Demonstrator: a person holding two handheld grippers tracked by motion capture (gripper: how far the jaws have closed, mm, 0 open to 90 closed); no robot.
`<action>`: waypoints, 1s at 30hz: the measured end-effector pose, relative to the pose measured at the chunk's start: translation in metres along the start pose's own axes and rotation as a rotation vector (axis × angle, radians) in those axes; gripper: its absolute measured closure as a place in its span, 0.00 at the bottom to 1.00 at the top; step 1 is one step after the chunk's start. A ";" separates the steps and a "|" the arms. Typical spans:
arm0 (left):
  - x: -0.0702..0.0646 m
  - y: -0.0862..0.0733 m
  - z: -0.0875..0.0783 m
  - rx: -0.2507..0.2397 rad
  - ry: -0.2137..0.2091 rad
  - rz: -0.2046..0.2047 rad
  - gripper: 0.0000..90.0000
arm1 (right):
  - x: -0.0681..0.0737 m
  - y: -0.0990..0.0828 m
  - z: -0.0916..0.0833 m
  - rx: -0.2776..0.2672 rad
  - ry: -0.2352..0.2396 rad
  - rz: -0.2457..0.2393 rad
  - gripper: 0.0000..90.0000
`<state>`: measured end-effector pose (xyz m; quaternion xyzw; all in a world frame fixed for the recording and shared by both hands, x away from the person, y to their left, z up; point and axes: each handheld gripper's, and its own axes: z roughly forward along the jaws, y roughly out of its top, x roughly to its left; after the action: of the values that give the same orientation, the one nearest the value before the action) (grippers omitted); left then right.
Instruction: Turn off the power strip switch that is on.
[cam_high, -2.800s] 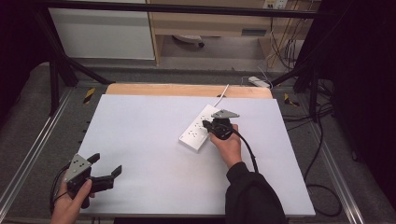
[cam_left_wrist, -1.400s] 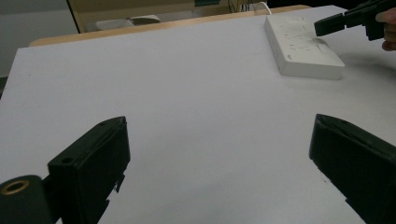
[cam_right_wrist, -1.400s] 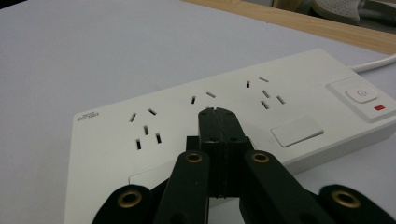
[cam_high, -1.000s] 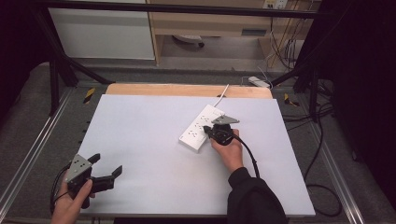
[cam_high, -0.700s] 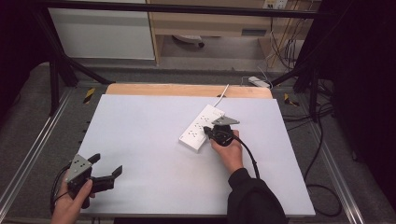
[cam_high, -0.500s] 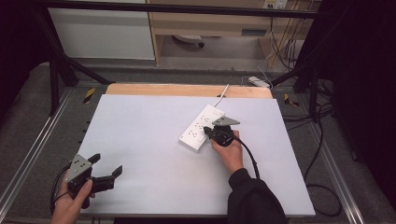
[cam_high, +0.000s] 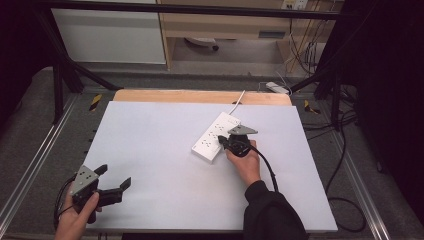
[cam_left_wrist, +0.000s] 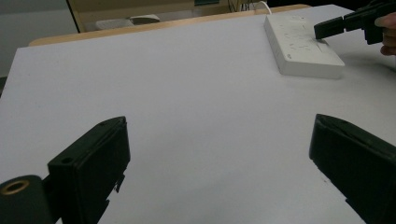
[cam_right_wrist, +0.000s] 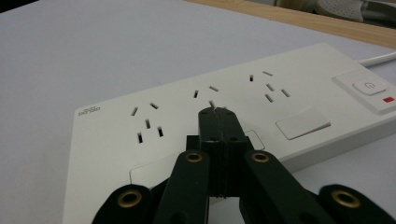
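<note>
The right tool (cam_right_wrist: 218, 122) was clamped shut on nothing, its tips poised over the middle of the white power strip (cam_high: 216, 136), which lay directly beneath it on the surface (cam_high: 150, 150). It looked set to press something on the strip; whether the tips touched could not be told, and the rocker switch (cam_right_wrist: 369, 89) beyond the tips appeared untouched. The left tool (cam_high: 111, 182) hovered wide open, well apart from the strip. Against the earlier frames, both hands had barely shifted.
</note>
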<state>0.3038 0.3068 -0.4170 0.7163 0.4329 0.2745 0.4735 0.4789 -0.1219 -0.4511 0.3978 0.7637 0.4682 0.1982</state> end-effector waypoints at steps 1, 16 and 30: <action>0.000 0.000 0.000 0.000 0.000 0.000 0.06 | 0.000 0.000 0.000 -0.001 -0.006 -0.003 1.00; 0.000 0.000 0.000 0.002 -0.001 0.004 0.06 | -0.002 0.000 0.000 -0.001 -0.007 0.000 1.00; -0.001 0.000 0.000 0.004 -0.002 0.005 0.06 | 0.001 -0.003 0.002 -0.002 0.006 -0.014 1.00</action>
<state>0.3039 0.3061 -0.4173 0.7184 0.4313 0.2743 0.4719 0.4782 -0.1213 -0.4546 0.3908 0.7665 0.4690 0.1995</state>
